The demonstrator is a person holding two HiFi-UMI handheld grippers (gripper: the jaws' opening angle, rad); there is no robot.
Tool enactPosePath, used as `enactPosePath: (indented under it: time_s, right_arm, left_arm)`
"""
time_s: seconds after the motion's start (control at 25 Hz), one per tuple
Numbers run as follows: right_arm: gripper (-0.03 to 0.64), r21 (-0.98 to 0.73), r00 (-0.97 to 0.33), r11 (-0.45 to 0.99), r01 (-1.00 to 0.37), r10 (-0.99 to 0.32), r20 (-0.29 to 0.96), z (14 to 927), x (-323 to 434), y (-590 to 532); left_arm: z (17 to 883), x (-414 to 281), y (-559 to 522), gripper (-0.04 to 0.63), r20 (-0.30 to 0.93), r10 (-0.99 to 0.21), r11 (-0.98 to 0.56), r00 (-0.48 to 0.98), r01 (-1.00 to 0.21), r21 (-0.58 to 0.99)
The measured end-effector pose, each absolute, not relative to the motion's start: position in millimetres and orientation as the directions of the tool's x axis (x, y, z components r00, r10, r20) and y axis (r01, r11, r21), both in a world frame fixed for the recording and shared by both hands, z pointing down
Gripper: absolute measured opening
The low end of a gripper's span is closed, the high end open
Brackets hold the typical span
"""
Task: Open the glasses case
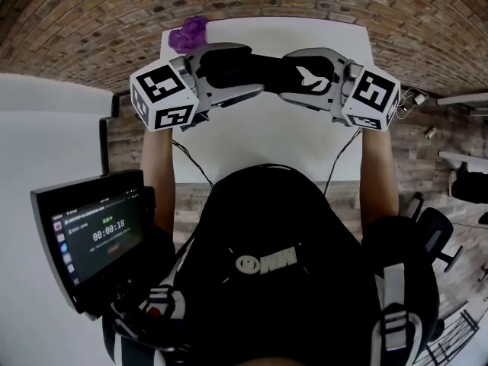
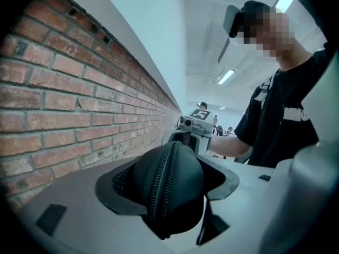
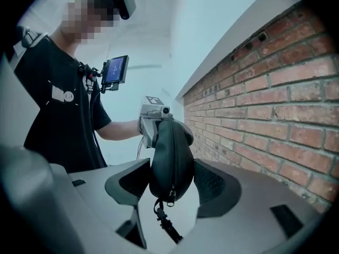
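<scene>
1. the white bench (image 1: 267,139) fills the upper middle of the head view, with brick around it
2. the screen (image 1: 95,235) at the lower left of the head view shows a timer reading 00:00:18; its smaller lines are too small to read, and the white print on the person's black shirt does not resolve into words
3. the left gripper (image 1: 232,73) comes in from the left of the frame and the right gripper (image 1: 303,78) from the right, facing each other; each pinches one end of the case, pads pressed on its two sides; their cubes carry only black and white square patterns, no words
4. the glasses case (image 1: 255,67), black and zipped shut, is held between them in the upper middle of the frame, clear of the bench; its long axis runs left to right, straight from one gripper to the other, so each hand has an end
5. a purple thing (image 1: 189,33) lies at the bench's upper left corner; what it is i cannot tell
6. the zip pull (image 3: 170,194) sits at the end held in the right gripper, low centre of the right gripper view, with a short strap (image 3: 164,221) dangling under it; the zip runs away toward the left gripper, so i judge the opening starts at the right-hand end
</scene>
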State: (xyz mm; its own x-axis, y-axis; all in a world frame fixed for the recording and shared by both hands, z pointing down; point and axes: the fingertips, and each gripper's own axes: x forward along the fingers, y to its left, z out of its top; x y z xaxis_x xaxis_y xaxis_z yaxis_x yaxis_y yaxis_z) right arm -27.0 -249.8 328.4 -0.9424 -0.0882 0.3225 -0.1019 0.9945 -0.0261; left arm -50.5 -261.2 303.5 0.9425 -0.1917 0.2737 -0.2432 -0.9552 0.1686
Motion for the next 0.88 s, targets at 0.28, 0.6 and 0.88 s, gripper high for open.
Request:
enactPosePath:
  time_s: [0.28,0.6,0.88]
  right_arm:
    - [0.265,0.017,-0.947,0.990,-0.138,-0.137,0.292,328,-32,-254]
    - [0.264,0.298,-0.785,0.861,-0.412,-0.501,0.364,329,4,-303]
    - [0.201,0.295,-0.736,0.934,-0.204,-0.345,0.582,388,-26,-271]
  left_arm:
    - [310,-55,-265,0.305,0.310,-0.211,-0.955,0.927,-0.264,0.137]
    - [320,-82,-282,0.305,0.402,-0.283,-0.921,0.871,-0.363,0.140]
    - [322,-78,-283,0.299,0.487,-0.284,-0.929,0.826,-0.363,0.072]
